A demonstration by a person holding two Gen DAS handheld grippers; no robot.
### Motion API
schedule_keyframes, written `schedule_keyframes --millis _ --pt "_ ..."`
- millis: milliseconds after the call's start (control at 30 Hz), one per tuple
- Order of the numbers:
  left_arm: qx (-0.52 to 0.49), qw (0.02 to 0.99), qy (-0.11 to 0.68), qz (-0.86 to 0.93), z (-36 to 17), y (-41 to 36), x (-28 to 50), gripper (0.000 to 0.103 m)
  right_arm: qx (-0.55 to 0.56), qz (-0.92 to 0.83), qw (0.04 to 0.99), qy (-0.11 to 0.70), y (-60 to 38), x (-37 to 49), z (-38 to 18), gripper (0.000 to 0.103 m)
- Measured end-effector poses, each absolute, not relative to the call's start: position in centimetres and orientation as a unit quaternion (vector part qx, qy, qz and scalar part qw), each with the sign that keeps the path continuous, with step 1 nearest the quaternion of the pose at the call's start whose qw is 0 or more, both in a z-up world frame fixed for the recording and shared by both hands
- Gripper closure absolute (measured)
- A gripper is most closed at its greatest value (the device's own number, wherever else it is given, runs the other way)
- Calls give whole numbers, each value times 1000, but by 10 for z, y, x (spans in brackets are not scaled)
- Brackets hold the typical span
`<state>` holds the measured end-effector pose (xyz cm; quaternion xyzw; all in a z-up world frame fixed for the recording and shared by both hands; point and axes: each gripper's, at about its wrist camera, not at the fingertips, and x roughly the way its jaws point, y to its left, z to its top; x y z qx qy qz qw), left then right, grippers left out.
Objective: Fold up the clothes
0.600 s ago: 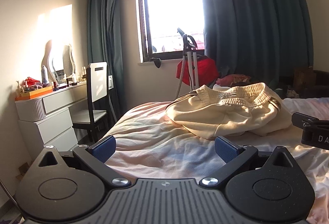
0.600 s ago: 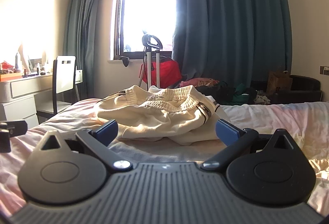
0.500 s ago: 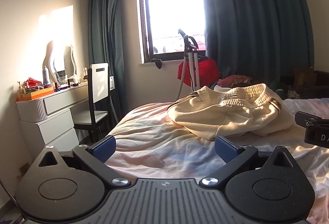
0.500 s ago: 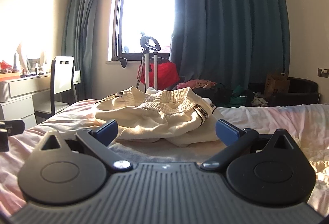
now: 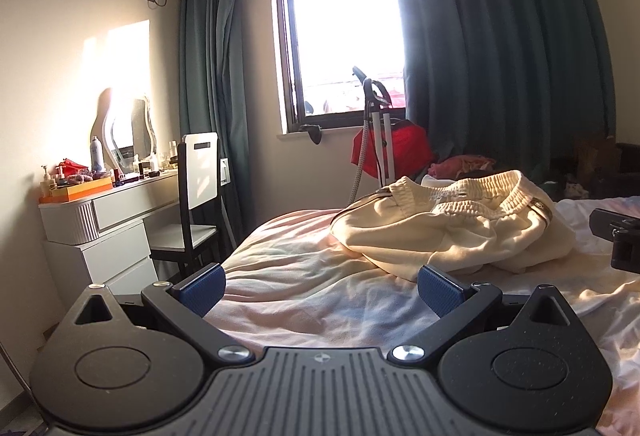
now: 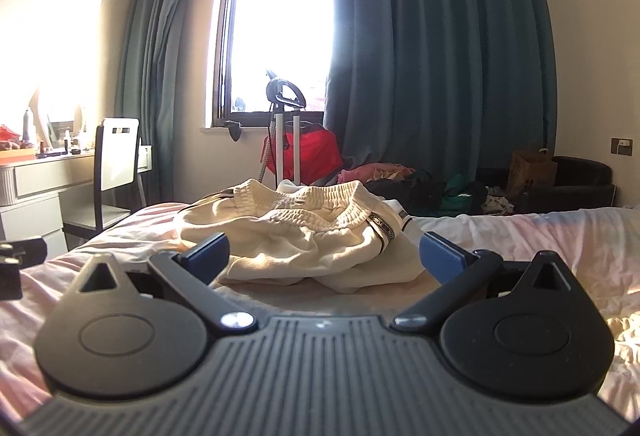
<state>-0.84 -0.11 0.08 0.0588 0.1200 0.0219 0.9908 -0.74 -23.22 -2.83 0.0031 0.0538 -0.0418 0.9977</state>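
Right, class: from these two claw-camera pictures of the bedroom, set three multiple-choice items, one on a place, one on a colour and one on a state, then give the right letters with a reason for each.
1. Where does the cream garment lie?
A. on the chair
B. on the bed
C. on the floor

2. What colour are the curtains?
A. dark teal-blue
B. yellow
C. white

3. How does the right claw stand?
A. shut on the garment
B. shut and empty
C. open, holding nothing

Answers:
1. B, as the garment sits bunched on the bed, with the chair off to the side.
2. A, as both curtain panels beside the window are dark teal-blue.
3. C, as its blue pads stand wide apart with the garment ahead of them, not gripped.
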Motion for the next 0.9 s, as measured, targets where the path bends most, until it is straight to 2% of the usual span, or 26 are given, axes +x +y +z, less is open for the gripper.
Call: schedule_keyframes --millis 900 --pt "84 989 119 21 -11 -14 -5 0 28 -43 997 54 -242 -7 -25 0"
